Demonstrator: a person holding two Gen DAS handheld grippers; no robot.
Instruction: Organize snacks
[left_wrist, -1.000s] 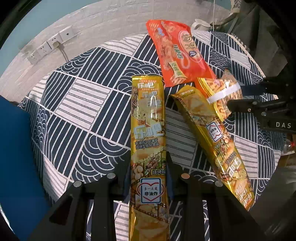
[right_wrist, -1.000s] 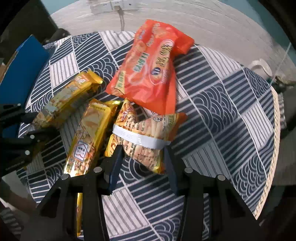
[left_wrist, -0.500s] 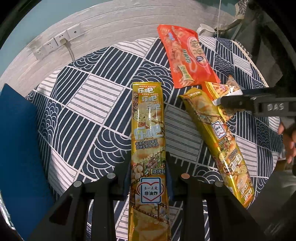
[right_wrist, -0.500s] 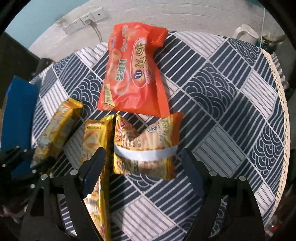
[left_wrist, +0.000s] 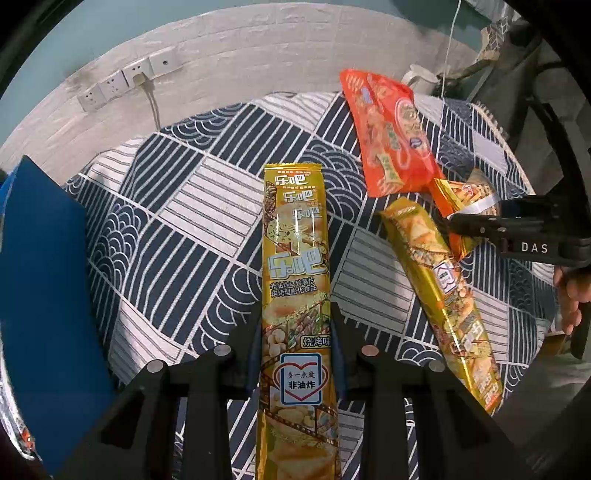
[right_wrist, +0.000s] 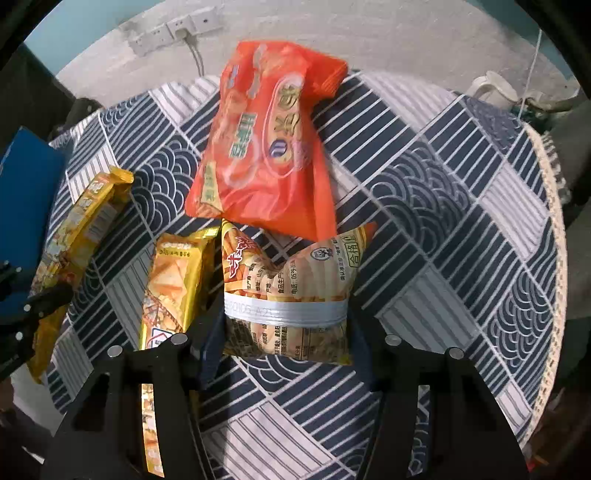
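My left gripper (left_wrist: 295, 343) is shut on the lower part of a long gold snack pack (left_wrist: 295, 251), held just above the patterned tablecloth (left_wrist: 177, 229). My right gripper (right_wrist: 284, 339) is closing on a small orange-yellow bag with a white band (right_wrist: 288, 291), and its pads meet the bag's two sides. Against that bag's far end lies a big orange bag (right_wrist: 269, 147). A second gold pack (right_wrist: 177, 280) lies just left of the banded bag. In the left wrist view the right gripper (left_wrist: 476, 225) comes in from the right over the banded bag (left_wrist: 469, 195).
A blue flat object (left_wrist: 40, 280) stands at the table's left edge. Wall sockets with a cable (left_wrist: 125, 77) are on the brick wall behind. A white kettle (right_wrist: 495, 88) sits past the table's far right. A person's hand (left_wrist: 572, 299) grips the right tool.
The right jaws went from a narrow grip on the banded bag's corner to wide apart, then narrowed around its body. The left gripper drifted with its gold pack, so the blue object shows more.
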